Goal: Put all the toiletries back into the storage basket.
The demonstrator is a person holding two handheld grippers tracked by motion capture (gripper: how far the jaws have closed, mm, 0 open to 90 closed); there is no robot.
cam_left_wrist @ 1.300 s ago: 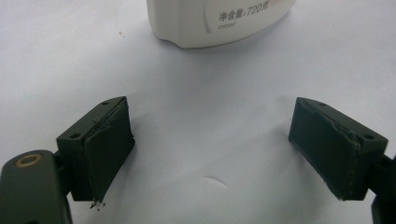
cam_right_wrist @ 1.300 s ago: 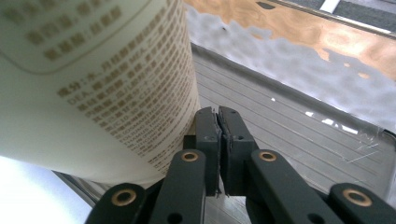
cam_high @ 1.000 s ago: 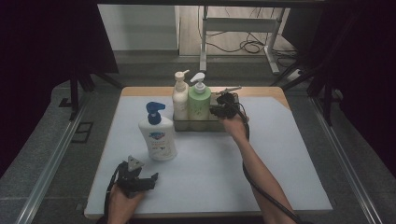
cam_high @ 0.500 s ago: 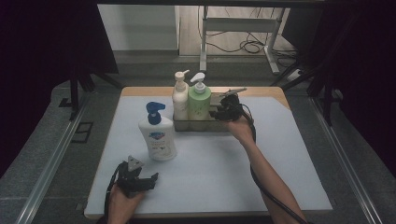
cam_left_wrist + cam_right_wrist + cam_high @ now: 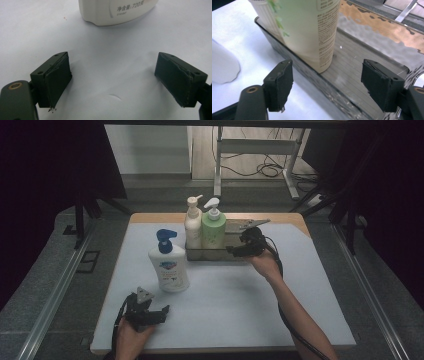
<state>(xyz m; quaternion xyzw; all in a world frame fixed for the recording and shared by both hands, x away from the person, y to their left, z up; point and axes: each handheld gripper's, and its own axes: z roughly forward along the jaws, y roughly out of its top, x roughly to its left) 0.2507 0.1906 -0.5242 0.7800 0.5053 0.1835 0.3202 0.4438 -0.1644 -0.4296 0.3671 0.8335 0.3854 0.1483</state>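
A metal tray (image 5: 235, 254) stands at the back middle of the table and holds a cream pump bottle (image 5: 193, 225) and a green pump bottle (image 5: 213, 227). My right gripper (image 5: 235, 249) hovers open at the tray's front right, its jaws straddling the tray's front wall (image 5: 324, 87) just right of the green bottle (image 5: 312, 27). A white bottle with a blue pump (image 5: 169, 265) stands left of the tray on the table. My left gripper (image 5: 159, 312) rests open near the front edge, with the white bottle's base (image 5: 117, 11) ahead of it and nothing between its jaws.
A white mat (image 5: 225, 305) covers the wooden table (image 5: 280, 217). The right half of the tray floor (image 5: 359, 67) is bare. A table frame and cables (image 5: 260, 167) lie on the floor beyond.
My right gripper has drawn back a little toward the tray's front wall. The left gripper and the bottles have not moved.
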